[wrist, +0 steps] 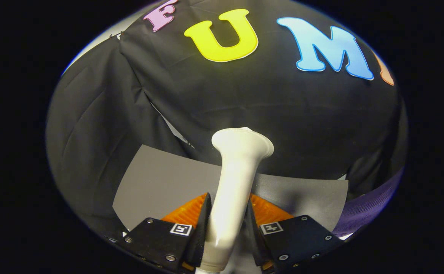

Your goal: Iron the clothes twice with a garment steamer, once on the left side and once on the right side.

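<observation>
A white garment steamer (234,179) stands upright between my fingers, its handle running up from the bottom and its flared head (243,144) rising beyond the fingertips. My gripper (227,203) is shut on the steamer's handle, both fingers pressing its sides. A purple garment (366,207) shows as a strip to the right, past the grey surface.
A grey flat surface (161,182) lies under and beyond the fingers. Black cloth walls (92,125) close the booth behind and on the left, a short way past the steamer's head.
</observation>
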A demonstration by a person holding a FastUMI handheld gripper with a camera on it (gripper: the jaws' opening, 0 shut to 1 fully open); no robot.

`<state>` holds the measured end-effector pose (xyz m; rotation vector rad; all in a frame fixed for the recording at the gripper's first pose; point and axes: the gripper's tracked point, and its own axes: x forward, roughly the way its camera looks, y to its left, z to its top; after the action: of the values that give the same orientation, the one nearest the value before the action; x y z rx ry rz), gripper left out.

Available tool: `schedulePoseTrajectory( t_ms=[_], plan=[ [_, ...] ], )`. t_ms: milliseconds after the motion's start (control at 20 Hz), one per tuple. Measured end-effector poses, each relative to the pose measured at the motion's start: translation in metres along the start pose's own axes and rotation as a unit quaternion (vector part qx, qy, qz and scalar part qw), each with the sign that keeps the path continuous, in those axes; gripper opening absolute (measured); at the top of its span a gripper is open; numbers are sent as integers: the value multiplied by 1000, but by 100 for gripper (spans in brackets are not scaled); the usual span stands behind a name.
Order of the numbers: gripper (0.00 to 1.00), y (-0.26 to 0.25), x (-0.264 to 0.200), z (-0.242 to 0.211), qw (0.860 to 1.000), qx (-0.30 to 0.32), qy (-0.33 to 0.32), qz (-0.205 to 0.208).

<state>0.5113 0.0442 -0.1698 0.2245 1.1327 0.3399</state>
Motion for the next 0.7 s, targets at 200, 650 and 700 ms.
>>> schedulePoseTrajectory(
  t_ms=[200, 650, 700],
  plan=[
    [43, 18, -38, -7, 999, 7, -38, 27],
    [37, 28, -166, -43, 987, -22, -156, 10],
    [37, 29, -181, -50, 985, -28, -168, 9]
  ],
)
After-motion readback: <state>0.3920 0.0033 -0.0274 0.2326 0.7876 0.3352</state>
